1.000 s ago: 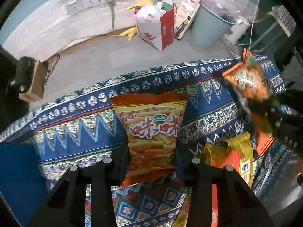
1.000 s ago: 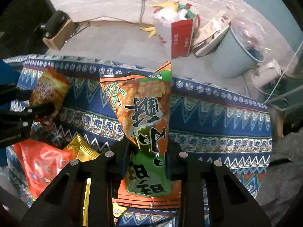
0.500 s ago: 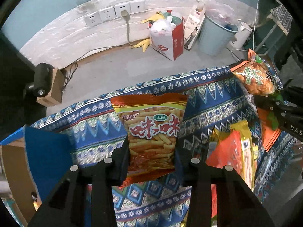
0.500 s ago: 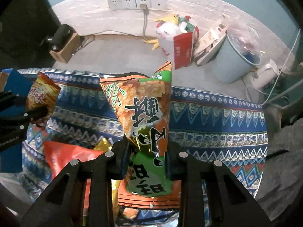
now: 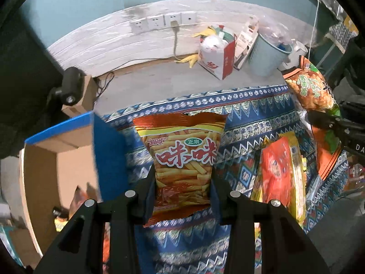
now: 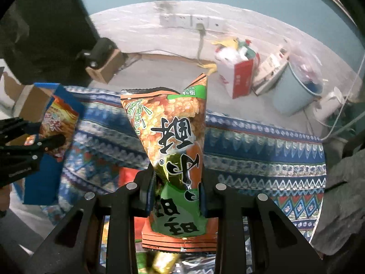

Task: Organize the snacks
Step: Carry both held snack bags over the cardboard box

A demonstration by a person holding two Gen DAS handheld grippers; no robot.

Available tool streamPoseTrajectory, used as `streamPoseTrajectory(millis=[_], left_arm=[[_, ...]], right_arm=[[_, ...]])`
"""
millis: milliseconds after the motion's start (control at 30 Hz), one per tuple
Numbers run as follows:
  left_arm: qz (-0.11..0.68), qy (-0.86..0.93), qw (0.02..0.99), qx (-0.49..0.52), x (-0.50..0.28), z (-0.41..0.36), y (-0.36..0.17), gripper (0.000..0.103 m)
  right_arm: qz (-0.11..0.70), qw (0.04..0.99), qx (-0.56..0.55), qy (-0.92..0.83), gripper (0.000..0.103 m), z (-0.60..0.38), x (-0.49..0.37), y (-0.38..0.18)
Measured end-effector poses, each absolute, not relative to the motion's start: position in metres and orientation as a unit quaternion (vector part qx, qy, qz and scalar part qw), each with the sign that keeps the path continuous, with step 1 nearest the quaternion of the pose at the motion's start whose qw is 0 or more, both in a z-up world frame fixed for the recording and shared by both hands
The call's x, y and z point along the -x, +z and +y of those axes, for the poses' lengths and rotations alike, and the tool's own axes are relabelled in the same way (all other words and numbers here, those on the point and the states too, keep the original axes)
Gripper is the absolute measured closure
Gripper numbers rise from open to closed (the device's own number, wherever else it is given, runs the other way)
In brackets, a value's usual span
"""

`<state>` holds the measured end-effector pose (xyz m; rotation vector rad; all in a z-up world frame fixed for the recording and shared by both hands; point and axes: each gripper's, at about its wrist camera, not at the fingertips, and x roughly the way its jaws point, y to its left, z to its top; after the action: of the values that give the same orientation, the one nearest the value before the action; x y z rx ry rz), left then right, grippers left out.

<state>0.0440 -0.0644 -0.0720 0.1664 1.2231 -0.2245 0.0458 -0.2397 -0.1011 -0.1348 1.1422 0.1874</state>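
My left gripper (image 5: pixel 182 191) is shut on an orange fries-snack bag (image 5: pixel 182 155), held above the patterned cloth; the bag also shows in the right wrist view (image 6: pixel 58 123). My right gripper (image 6: pixel 175 189) is shut on an orange-and-green rice-cracker bag (image 6: pixel 173 141), also visible at the right of the left wrist view (image 5: pixel 310 89). An open cardboard box with blue flaps (image 5: pixel 68 159) lies left of the left gripper, with some packets inside. More snack bags (image 5: pixel 280 178) lie on the cloth to the right.
The table wears a blue patterned cloth (image 5: pixel 246 114). Behind it on the floor are a red-and-white paper bag (image 5: pixel 216 54), a pale blue bin (image 5: pixel 267 57), a small cardboard box with a black camera (image 5: pixel 70 86) and wall sockets (image 5: pixel 164 21).
Both grippers have lifted and swung left with their bags. The cardboard box has come into view at the left of the left wrist view.
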Motion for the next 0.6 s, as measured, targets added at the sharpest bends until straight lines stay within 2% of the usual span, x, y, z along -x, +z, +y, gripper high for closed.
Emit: streamPoseTrajectory(millis=[600], left_arm=[[0.550,-0.051,0.833,-0.040,0.004,0.047,-0.032,0.062]], right_arm=[[0.515,0.833,0.090,0.182,0.075,-0.113,-0.036,-0.067]])
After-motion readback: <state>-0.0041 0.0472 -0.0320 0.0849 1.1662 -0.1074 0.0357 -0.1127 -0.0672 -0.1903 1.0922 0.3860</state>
